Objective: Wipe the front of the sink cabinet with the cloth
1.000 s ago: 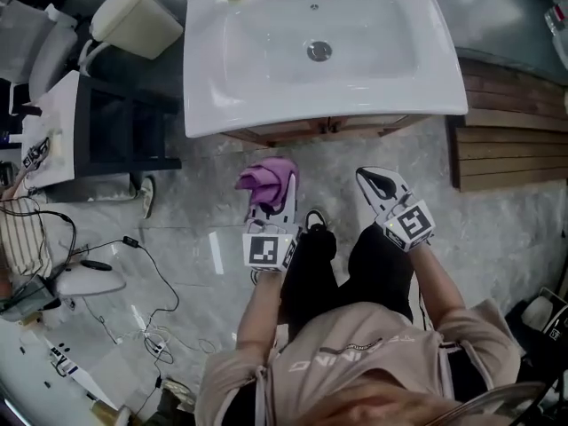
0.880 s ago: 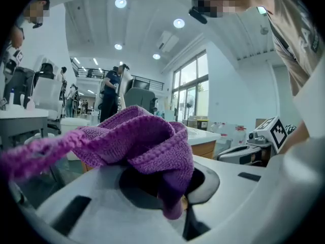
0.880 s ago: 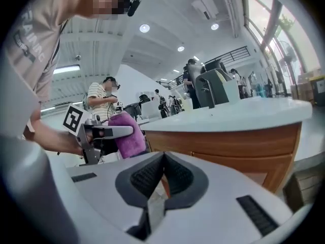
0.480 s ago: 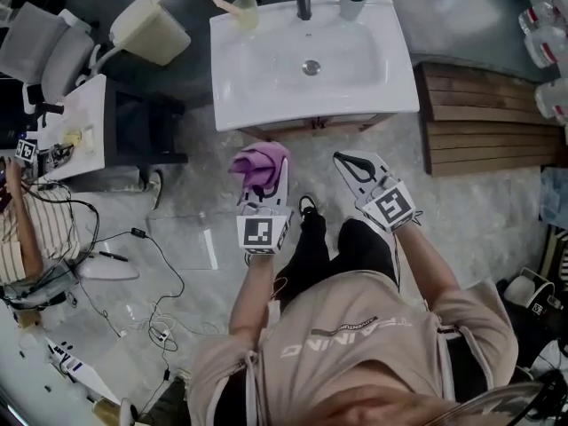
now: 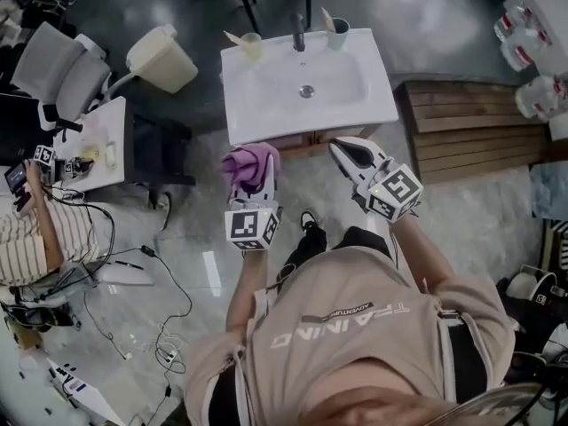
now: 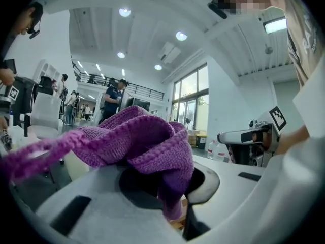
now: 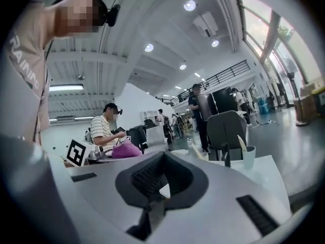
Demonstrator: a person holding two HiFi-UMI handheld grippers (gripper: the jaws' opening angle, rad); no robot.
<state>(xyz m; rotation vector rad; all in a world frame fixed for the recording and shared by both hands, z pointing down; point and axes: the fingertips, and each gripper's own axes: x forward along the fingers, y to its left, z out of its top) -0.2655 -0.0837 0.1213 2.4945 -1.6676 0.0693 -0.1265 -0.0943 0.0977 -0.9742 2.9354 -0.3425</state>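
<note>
Cloth (image 5: 249, 163) purple, knitted, bunched in soft folds; pinched in left gripper (image 5: 256, 183), jaws closed on it; held up just by front edge of white sink (image 5: 244, 118), above brown cabinet front (image 5: 302, 145); touching cabinet or not, cannot tell. Right gripper (image 5: 346, 151) just beside it, jaws together, nothing between them. Head view alone shows whole sink from above, tap (image 5: 298, 32), two cups (image 5: 336, 32) at back. Left gripper view alone shows weave close up, one loose end trailing left. Right gripper view shows cloth as small purple lump off to side.
</note>
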